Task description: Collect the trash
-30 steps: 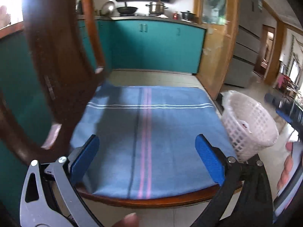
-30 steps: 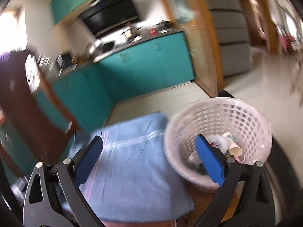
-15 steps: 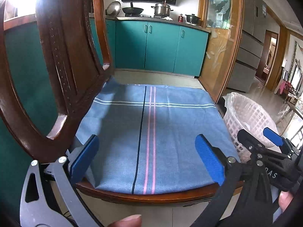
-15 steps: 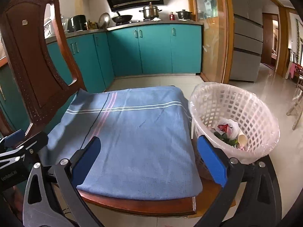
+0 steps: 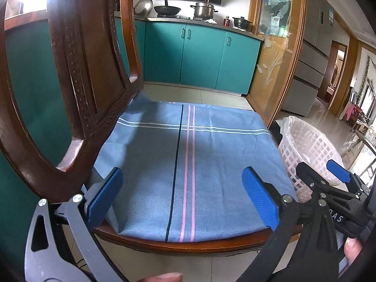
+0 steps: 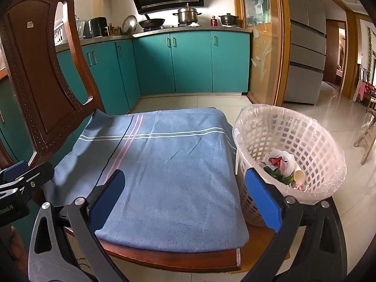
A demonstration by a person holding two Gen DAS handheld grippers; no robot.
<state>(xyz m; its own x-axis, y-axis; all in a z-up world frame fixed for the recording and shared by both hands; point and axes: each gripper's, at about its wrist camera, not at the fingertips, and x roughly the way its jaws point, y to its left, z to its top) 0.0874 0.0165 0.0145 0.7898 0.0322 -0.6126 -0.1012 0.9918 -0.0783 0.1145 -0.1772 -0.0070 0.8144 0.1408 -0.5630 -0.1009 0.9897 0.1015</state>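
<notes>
At the far left stands the carved wooden chair back (image 5: 77, 75), rising from the left edge of the seat. A blue striped cloth (image 5: 188, 164) covers the chair seat (image 6: 178, 258) almost to its front rim, where a strip of bare brown wood shows. The left tool (image 5: 181, 202) hangs over the front of the cloth with its blue pads wide apart and nothing between them. The right tool (image 6: 185, 202) sits just beside it, also spread wide and empty, its right pad in front of the basket.

Right of the seat stands a white lattice basket (image 6: 312, 141) lined with a clear plastic bag. Trash (image 6: 282, 166) lies at its bottom: crumpled white plastic, something pink and red, green leaves and a pale paper cup.

Only the right wrist view looks into the basket and shows its contents; the left wrist view catches just its outer wall (image 5: 305, 155) behind the right tool (image 5: 326, 178). The right view also shows the left tool (image 6: 23, 178) at its left edge.

Pale tiled floor (image 6: 347, 108) lies open beyond and to the right of the basket, running to teal cabinets (image 6: 190, 61).
</notes>
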